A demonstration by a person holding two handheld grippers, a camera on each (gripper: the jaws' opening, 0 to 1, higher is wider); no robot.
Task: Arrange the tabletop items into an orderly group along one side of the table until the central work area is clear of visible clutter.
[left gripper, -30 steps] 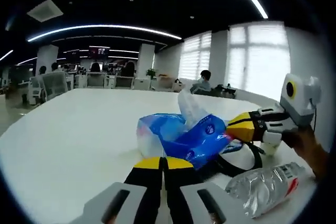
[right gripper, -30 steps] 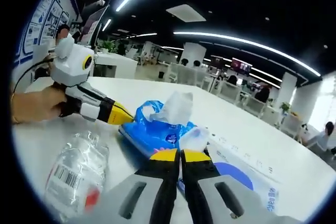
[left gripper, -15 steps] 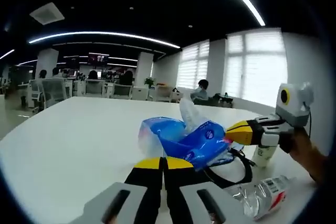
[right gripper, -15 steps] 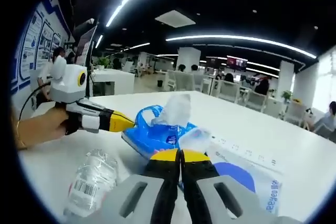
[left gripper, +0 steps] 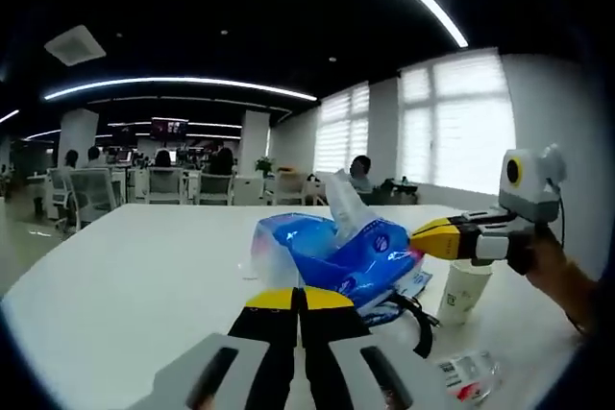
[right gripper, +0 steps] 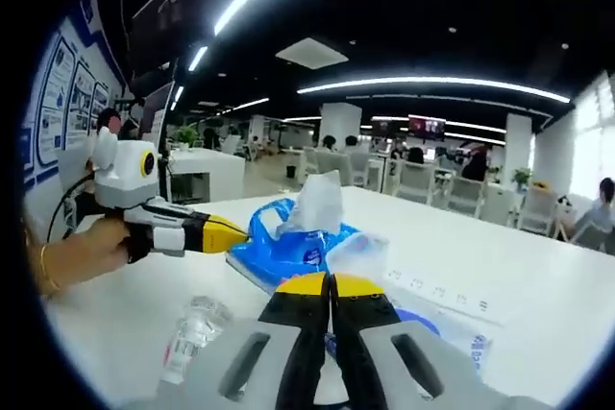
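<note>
A blue tissue pack (left gripper: pixel 336 252) with a white tissue (left gripper: pixel 346 204) sticking out of its top hangs above the white table (left gripper: pixel 125 276). My left gripper (left gripper: pixel 300 297) is shut on the pack's near edge. My right gripper (left gripper: pixel 418 235) comes in from the right and is shut on its far corner. In the right gripper view the pack (right gripper: pixel 288 247) sits just past my right gripper (right gripper: pixel 329 283), with my left gripper (right gripper: pixel 242 230) pinching its left end. A crushed clear plastic bottle (left gripper: pixel 466 376) lies on the table below; in the right gripper view the bottle (right gripper: pixel 192 333) is at lower left.
A paper cup (left gripper: pixel 463 290) stands on the table under the right gripper, beside a black strap (left gripper: pixel 418 319). A flat white and blue bag (right gripper: pixel 452 324) lies under the pack. A person's hand (right gripper: pixel 82 252) holds the left gripper. Office desks and chairs stand beyond the table.
Both views have risen, with the pack still held between the grippers. The bottle has dropped lower in both views, and the paper cup has come into the left gripper view.
</note>
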